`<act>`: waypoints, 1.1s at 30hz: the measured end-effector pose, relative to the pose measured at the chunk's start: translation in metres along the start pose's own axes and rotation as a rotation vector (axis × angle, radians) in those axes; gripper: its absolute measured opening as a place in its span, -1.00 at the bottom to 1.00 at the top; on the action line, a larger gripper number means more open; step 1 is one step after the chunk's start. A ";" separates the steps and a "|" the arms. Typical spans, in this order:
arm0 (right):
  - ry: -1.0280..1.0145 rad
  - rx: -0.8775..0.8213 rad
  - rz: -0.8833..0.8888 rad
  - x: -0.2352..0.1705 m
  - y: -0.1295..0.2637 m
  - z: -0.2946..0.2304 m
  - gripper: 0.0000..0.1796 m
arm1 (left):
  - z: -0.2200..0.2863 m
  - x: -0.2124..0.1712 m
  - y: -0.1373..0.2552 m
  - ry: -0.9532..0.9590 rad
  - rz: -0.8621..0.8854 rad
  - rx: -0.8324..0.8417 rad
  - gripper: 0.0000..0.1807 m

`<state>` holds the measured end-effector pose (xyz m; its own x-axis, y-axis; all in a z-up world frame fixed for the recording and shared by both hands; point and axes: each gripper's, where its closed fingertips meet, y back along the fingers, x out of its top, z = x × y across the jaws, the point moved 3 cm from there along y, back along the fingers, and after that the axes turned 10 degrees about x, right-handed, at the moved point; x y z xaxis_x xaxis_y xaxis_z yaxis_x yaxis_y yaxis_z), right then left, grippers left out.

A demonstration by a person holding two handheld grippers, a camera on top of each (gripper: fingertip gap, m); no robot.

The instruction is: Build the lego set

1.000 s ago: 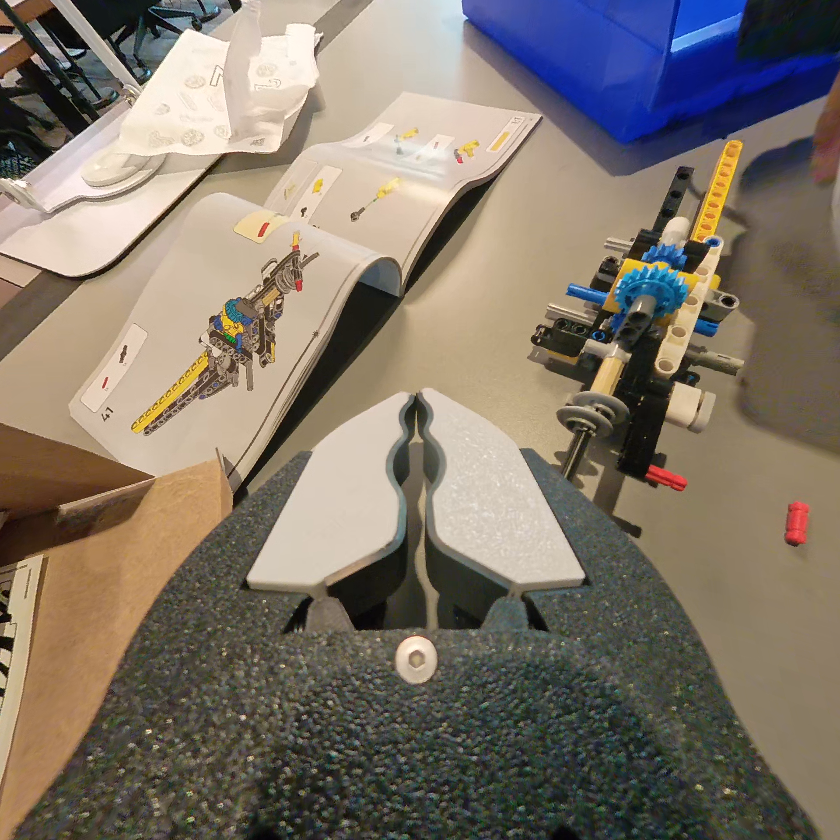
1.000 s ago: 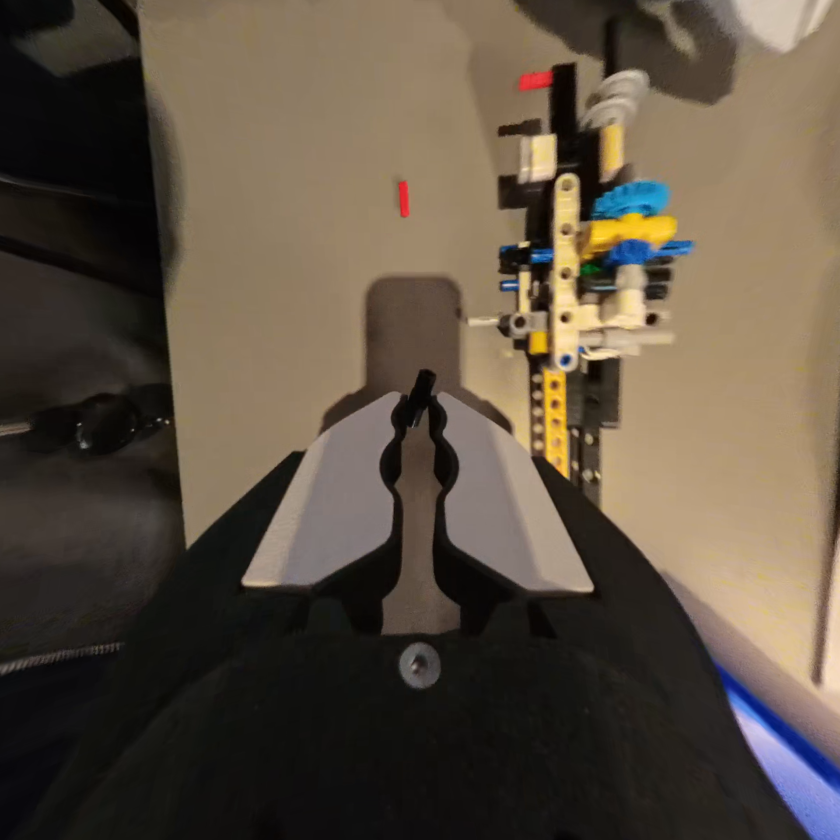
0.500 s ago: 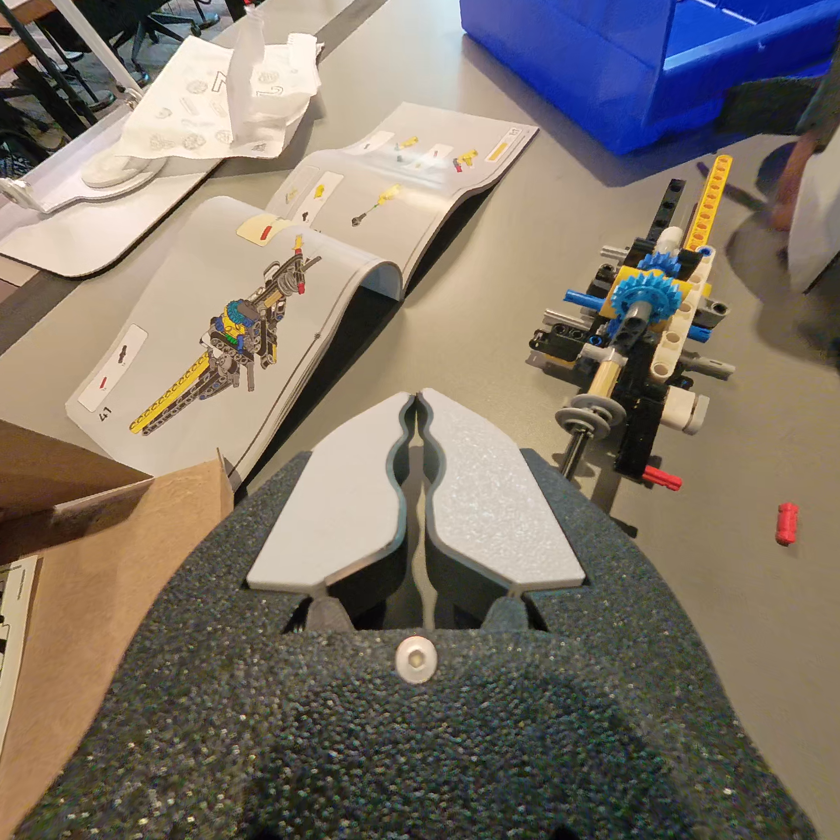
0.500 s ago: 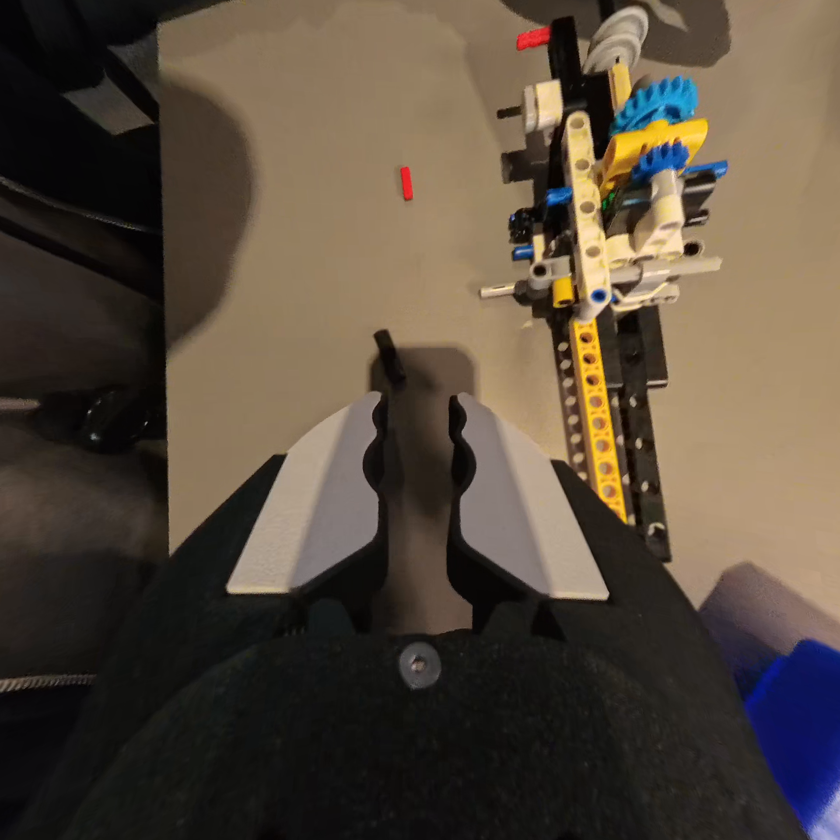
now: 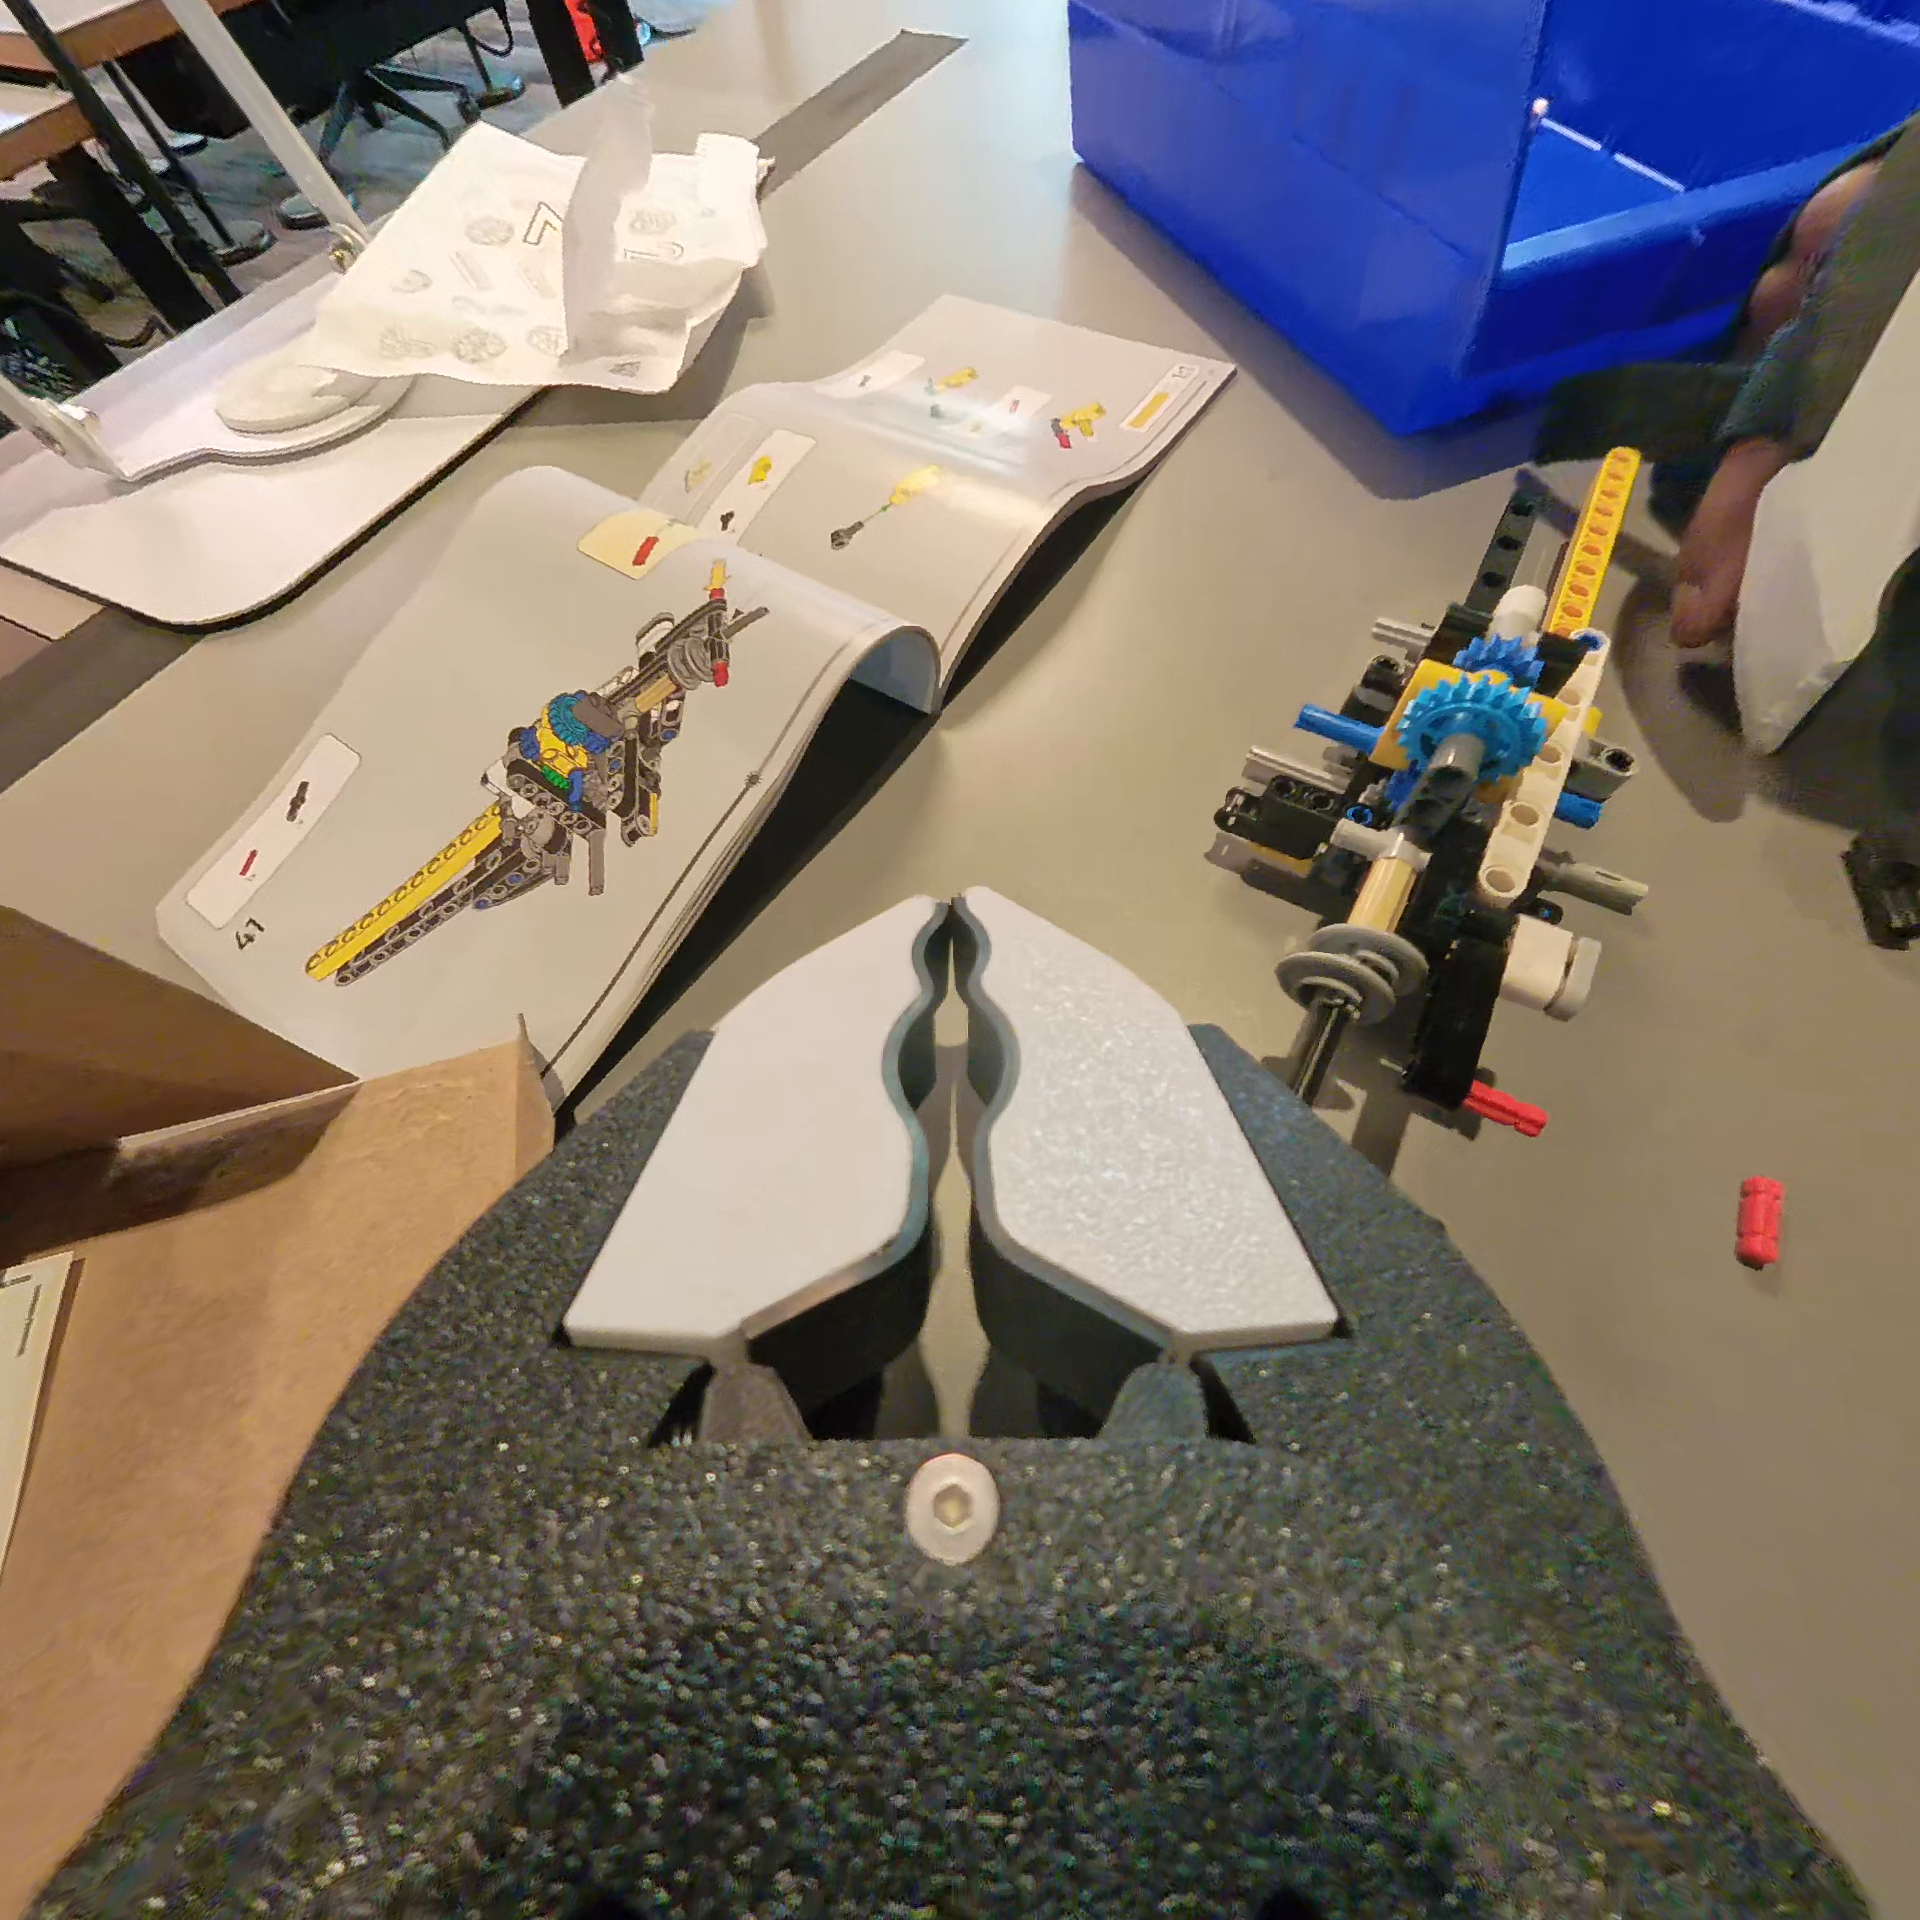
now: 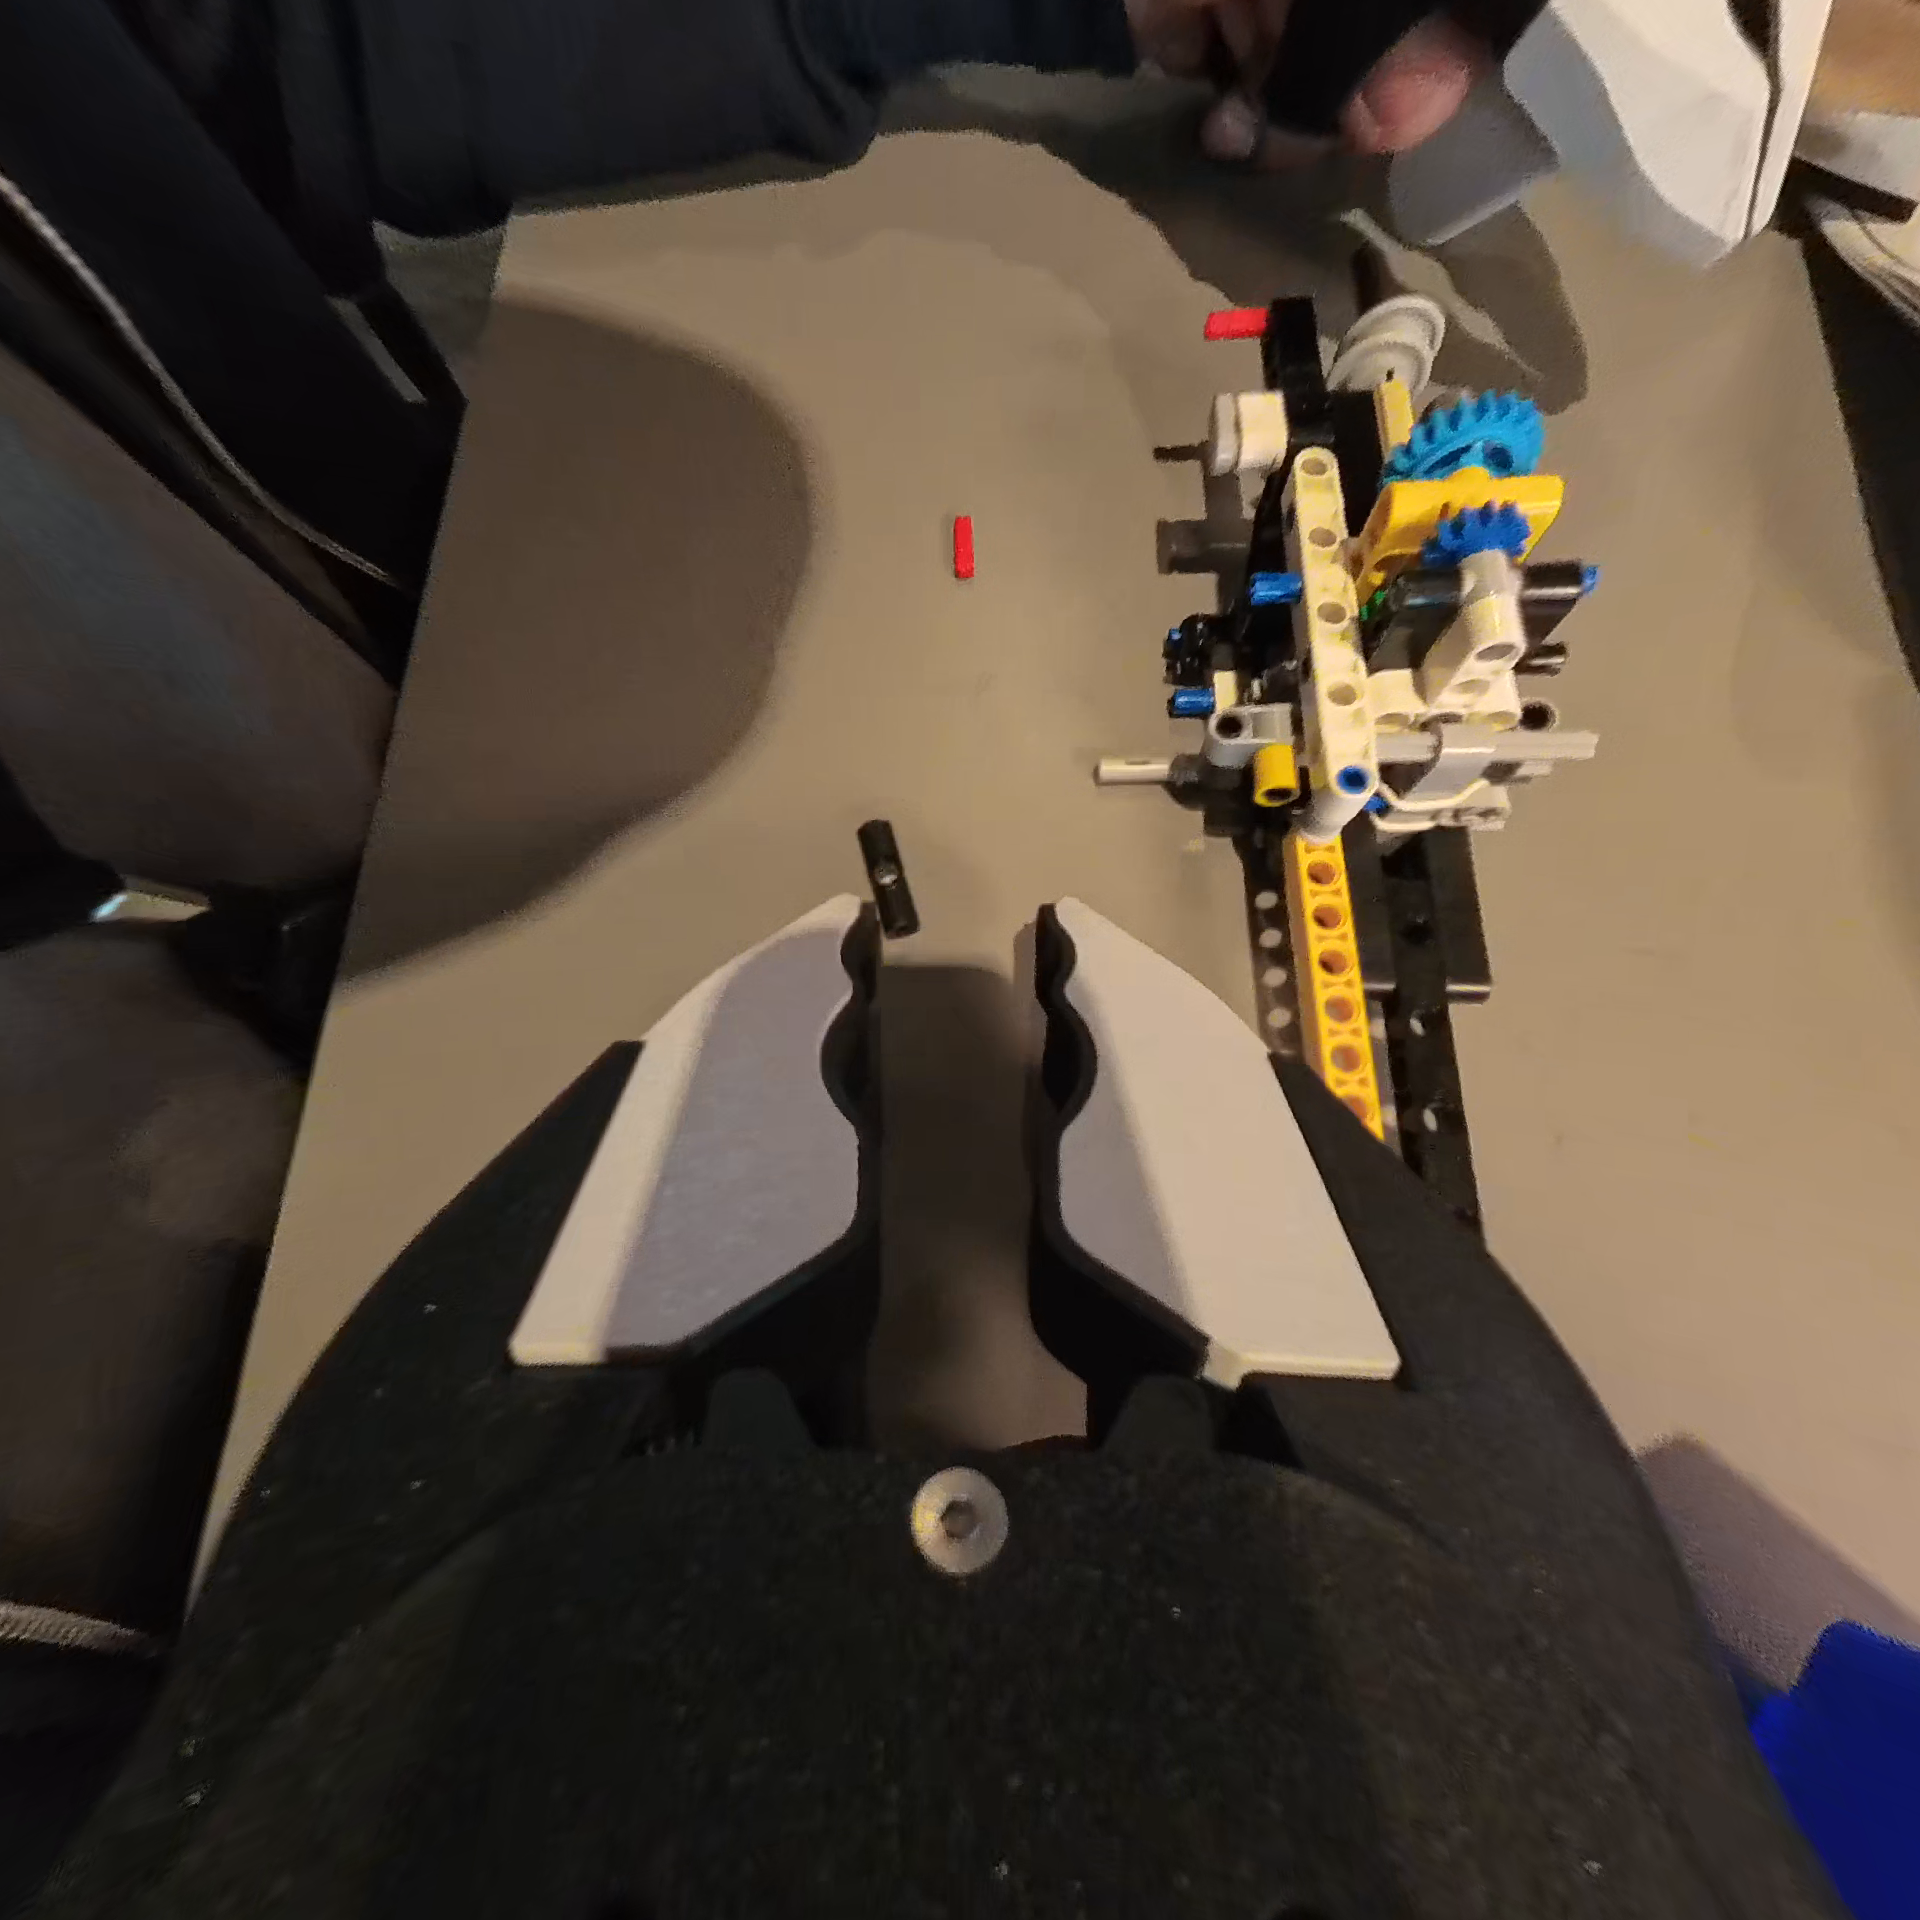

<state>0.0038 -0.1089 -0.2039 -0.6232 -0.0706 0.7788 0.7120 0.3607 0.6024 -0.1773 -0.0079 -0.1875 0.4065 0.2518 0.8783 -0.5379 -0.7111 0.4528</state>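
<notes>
A small black pin (image 6: 886,878) lay on the worktop (image 6: 644,665) just ahead of the right hand-held gripper (image 6: 948,920), beside its left fingertip, long axis roughly along the fingers. That gripper gaped, empty; the left hand-held gripper (image 5: 951,909) sat closed, empty, farther off. The pin looked short, cylindrical, matte.

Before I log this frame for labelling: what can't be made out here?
- Blue bin contents: left wrist view, hidden by its wall, cut by the edge.
- Black pin: left wrist view, clipped at the right edge.
- Hand: right wrist view, blurred; what it holds is unclear.
- Instruction booklet small part drawings: too small.
</notes>
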 end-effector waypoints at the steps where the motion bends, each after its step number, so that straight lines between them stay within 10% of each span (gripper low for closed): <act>1: -0.001 0.009 0.006 0.001 0.000 0.001 -0.67 | 0.000 0.000 0.000 0.007 0.004 -0.004 -1.00; 33: -0.029 0.047 0.022 0.001 -0.001 0.006 -0.70 | 0.105 -0.025 0.070 -0.072 -0.045 -0.145 -0.79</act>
<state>0.0011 -0.1038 -0.2047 -0.6173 -0.0350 0.7859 0.7101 0.4053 0.5758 -0.1477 -0.1326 -0.1943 0.4812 0.2299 0.8459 -0.6168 -0.5969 0.5131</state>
